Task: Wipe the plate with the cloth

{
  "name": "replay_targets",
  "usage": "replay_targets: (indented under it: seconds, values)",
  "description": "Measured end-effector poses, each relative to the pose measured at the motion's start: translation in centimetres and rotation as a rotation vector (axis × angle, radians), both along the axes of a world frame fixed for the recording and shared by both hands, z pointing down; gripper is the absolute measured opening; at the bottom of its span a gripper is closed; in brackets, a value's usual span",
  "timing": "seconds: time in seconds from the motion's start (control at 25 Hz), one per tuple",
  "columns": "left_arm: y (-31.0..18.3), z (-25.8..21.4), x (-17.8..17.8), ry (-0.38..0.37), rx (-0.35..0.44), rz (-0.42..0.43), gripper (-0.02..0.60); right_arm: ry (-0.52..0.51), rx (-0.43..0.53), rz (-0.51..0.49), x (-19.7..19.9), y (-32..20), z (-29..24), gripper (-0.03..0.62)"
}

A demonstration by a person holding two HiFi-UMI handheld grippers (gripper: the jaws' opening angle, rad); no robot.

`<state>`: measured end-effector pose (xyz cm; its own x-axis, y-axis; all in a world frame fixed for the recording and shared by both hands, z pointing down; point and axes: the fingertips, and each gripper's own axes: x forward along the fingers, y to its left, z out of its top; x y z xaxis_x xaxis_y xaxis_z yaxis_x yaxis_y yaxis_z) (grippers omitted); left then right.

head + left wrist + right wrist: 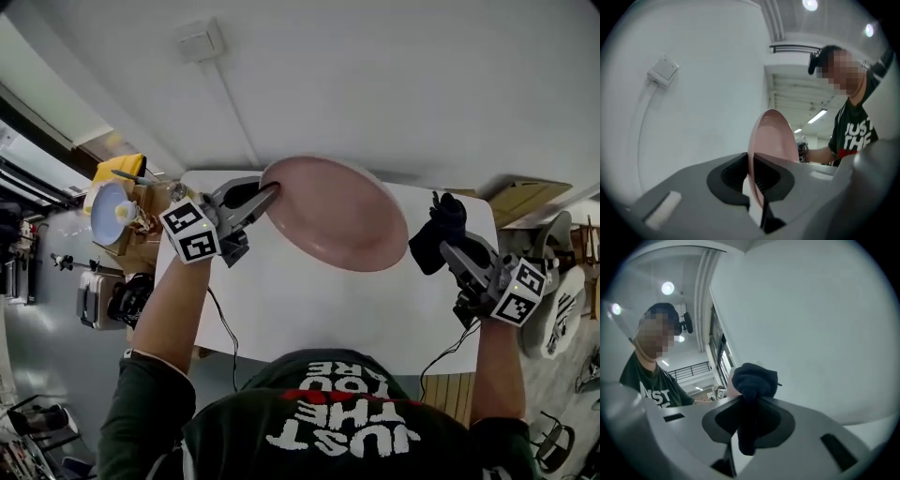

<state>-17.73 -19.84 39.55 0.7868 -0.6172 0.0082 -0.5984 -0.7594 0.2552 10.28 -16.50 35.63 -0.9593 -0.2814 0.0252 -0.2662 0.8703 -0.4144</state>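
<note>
A pink plate (333, 214) is lifted off the white table (309, 309) and tilted. My left gripper (262, 200) is shut on its left rim. In the left gripper view the plate (773, 140) stands edge-on, its rim pinched between the black pads (731, 176). At the plate's right, my right gripper (448, 246) is shut on a dark blue cloth (439, 230), clear of the plate. The right gripper view shows the cloth (752, 385) bunched above the jaws with a tail hanging down between them.
A white wall with a switch box (200, 42) and a cable duct lies beyond the table. Left of the table are a yellow object (120, 171), a pale round thing (109, 212) and boxes. Chairs (562, 300) and a cardboard piece (525, 199) stand at right.
</note>
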Motion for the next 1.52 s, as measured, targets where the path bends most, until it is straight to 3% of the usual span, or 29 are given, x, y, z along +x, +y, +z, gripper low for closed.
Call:
replay_targets:
  seconds: [0.2,0.4,0.68,0.96,1.24,1.36,1.52]
  values:
    - [1.0,-6.0,0.7,0.264,-0.005,0.191,0.018,-0.119,0.094,-0.124,-3.1,1.7,-6.3,0.057]
    - [2.4,-6.4,3.1,0.379,-0.077,0.377,0.018,-0.205,0.177,-0.274,-8.3,2.7,-10.3,0.057]
    - [4.5,-6.6,4.6,0.539,-0.137,0.497,0.018,-0.326,0.171,-0.398,-12.7,2.3,-12.9,0.057]
    - [5.9,-6.5,6.7,0.537,-0.202,0.620,0.018,-0.344,0.177,-0.485,-16.3,1.5,-15.8,0.057]
    - [4.8,-6.4,6.0,0.515,-0.175,0.531,0.020,-0.321,0.209,-0.569,-16.5,3.2,-17.2,0.057]
    - [4.5,-5.7,5.1,0.486,-0.182,0.495,0.020,-0.250,0.268,-0.588,-16.6,3.7,-17.1,0.057]
    - [4.5,-4.9,4.6,0.432,-0.196,0.477,0.020,-0.037,0.393,-0.589,-16.6,3.7,-16.5,0.057]
